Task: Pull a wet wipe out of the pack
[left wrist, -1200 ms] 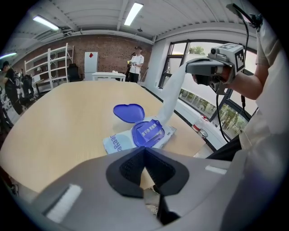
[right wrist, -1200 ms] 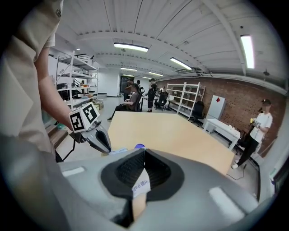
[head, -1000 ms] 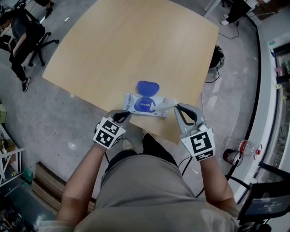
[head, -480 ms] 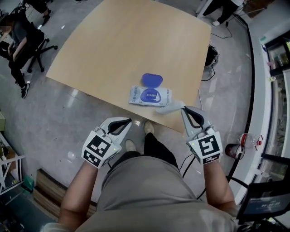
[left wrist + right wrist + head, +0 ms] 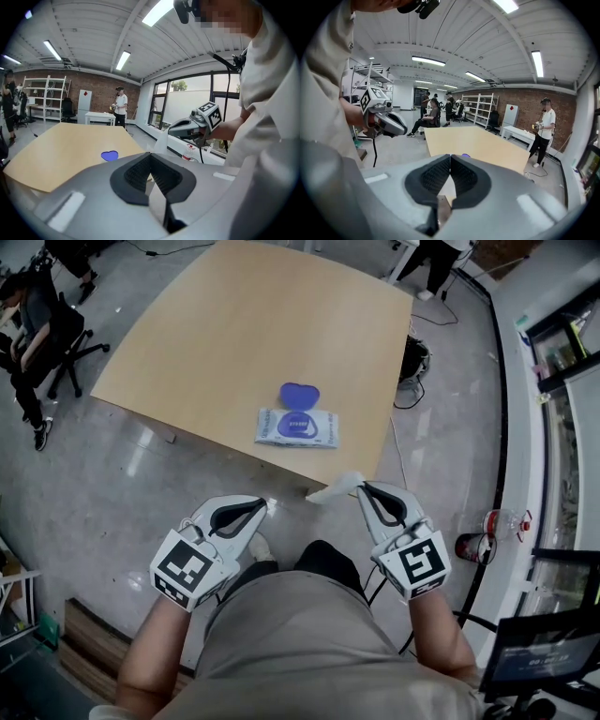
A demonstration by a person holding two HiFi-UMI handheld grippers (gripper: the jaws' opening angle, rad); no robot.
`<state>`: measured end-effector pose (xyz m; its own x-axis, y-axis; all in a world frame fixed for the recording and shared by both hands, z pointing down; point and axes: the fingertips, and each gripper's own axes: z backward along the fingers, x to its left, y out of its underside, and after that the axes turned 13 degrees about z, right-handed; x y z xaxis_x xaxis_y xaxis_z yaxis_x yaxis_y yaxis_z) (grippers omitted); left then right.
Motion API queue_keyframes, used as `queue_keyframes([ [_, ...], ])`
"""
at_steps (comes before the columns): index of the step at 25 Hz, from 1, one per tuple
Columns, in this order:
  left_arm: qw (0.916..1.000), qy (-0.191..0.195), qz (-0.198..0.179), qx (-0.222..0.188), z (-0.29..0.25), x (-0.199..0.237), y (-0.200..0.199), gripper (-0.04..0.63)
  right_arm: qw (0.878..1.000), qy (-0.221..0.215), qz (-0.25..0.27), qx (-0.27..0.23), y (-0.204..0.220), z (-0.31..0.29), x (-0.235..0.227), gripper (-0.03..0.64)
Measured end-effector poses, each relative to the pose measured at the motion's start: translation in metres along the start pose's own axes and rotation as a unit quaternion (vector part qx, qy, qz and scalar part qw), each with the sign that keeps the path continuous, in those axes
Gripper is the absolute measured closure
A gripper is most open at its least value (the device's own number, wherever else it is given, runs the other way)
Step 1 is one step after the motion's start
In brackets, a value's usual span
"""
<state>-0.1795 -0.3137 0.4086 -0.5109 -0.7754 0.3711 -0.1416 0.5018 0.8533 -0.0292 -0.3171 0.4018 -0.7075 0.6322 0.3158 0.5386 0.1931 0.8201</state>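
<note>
While the pack (image 5: 295, 427) lies lid-open on the worktop (image 5: 234, 324) at frame centre, the right gripper (image 5: 360, 489) pinches a corner of the wet wipe (image 5: 330, 491) below it, apparently pulled free, limp, light and tearable; the left gripper (image 5: 266, 506) is closed, empty.

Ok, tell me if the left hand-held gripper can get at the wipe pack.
Probably yes: nothing stands between the left hand-held gripper and the pack near the table edge; reaching forward should do.
</note>
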Motion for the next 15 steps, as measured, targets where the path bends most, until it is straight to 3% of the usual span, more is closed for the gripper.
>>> queue_keyframes([
  [7,0.9995,-0.017,-0.024,-0.007,0.001,-0.074,0.004,0.591,0.999,-0.033,0.003,-0.032,0.013,0.060,0.020,0.614],
  [10,0.9994,-0.028,-0.013,-0.016,-0.007,-0.110,0.004,0.591,0.998,-0.049,0.008,-0.047,0.024,0.093,0.019,0.614],
  [15,0.9978,-0.057,-0.016,-0.030,-0.033,-0.188,0.019,0.591,0.995,-0.072,0.031,-0.062,0.068,0.159,0.018,0.614],
])
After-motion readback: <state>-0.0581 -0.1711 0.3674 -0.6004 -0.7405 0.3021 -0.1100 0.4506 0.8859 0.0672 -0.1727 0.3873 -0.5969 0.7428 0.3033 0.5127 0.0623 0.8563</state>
